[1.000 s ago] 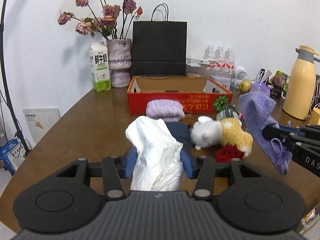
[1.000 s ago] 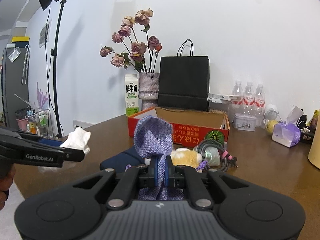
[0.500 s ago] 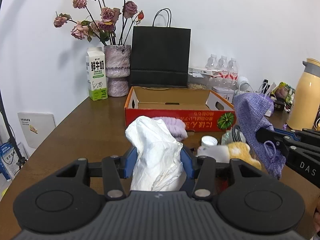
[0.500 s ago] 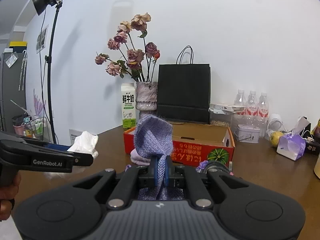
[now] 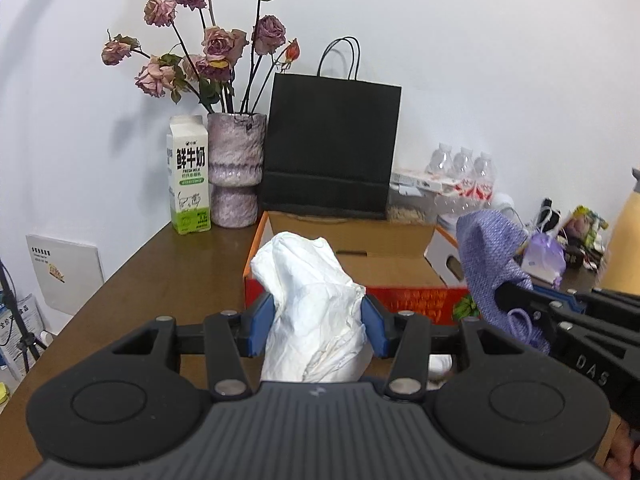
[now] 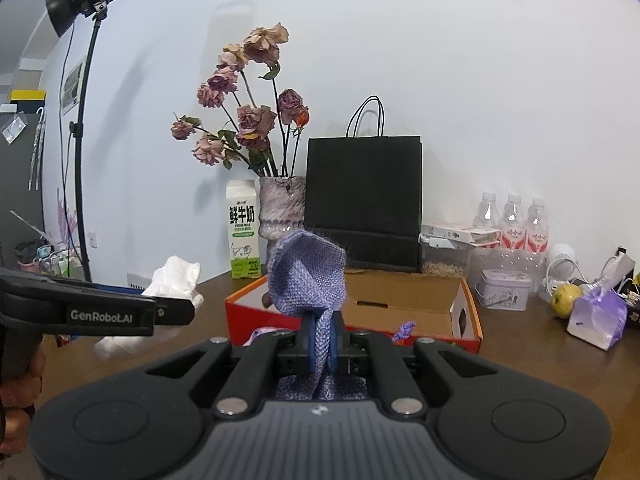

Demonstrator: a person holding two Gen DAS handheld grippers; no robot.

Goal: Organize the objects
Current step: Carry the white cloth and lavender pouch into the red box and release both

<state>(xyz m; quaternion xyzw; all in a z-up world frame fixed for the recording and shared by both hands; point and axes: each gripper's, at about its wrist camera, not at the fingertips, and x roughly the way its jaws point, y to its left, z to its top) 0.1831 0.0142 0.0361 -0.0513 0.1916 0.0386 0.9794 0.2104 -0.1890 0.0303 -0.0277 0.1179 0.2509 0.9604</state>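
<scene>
Gripping white cloth (image 5: 316,304) w/ left gripper (image 5: 316,318), purple pouch (image 6: 310,280) in right gripper (image 6: 322,344)

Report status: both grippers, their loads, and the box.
Left gripper shut on white crumpled bag. Right gripper shut on purple woven pouch. Both loads held short of red cardboard box, open-topped, nothing blocking.

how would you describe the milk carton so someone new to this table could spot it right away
Start at the tall black paper bag standing against the wall behind the red cardboard box. Left of it is a mottled purple vase of dried roses, and the milk carton stands beside that vase, on its left. It is the only white, gable-topped carton, with a green band at its base.
</scene>
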